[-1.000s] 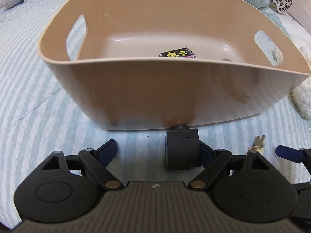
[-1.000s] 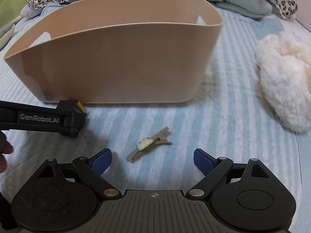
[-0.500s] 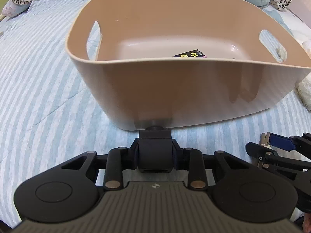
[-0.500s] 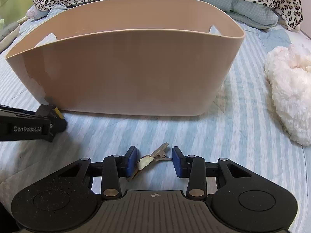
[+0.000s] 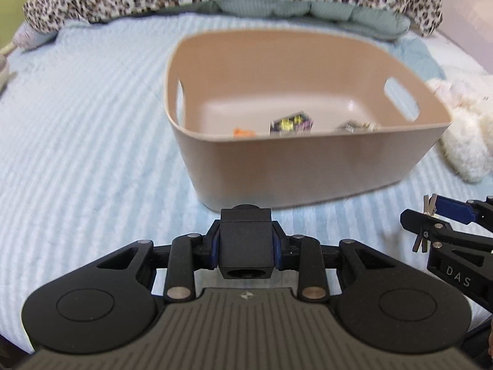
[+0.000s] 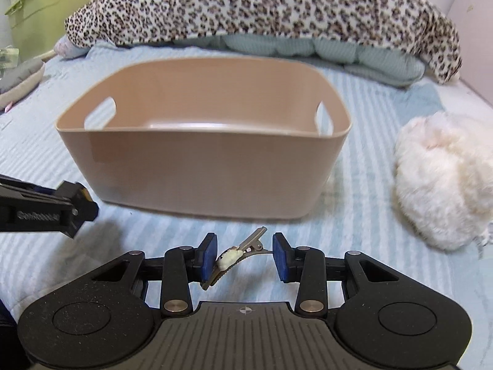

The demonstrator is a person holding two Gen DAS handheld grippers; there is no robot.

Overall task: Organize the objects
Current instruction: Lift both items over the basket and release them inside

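Blue-and-white striped bedding [image 5: 92, 141] covers a bed, and a tan plastic bin [image 5: 308, 166] with a cut-out handle in each end wall sits on it as the main landmark. Behind the bin lie a leopard-print blanket [image 6: 262, 6] and a pale green quilted pillow [image 6: 354, 52]. To the bin's right rests a fluffy white plush item [image 6: 443, 182]. A green plastic container [image 6: 49, 6] stands beyond the bin's far left corner.

Just in front of the bin's near wall, the left gripper [image 5: 246, 246] is closed tight on a black cube-shaped block [image 5: 246, 240], its blue pads pressed against both sides of the block, which has a round opening on its near face.

Also in front of the bin and further right, the right gripper [image 6: 245, 254] is drawn narrow around a metal hair clip [image 6: 235, 254] with a cream-coloured ornament. The clip lies diagonally between the blue pads, touching the left-hand pad; whether the right-hand pad touches it is hard to tell.

Inside the bin, on its floor, lie a small dark packet with yellow stars [image 5: 291, 123], a small orange item [image 5: 243, 132] and a blurred silvery item [image 5: 357, 127].
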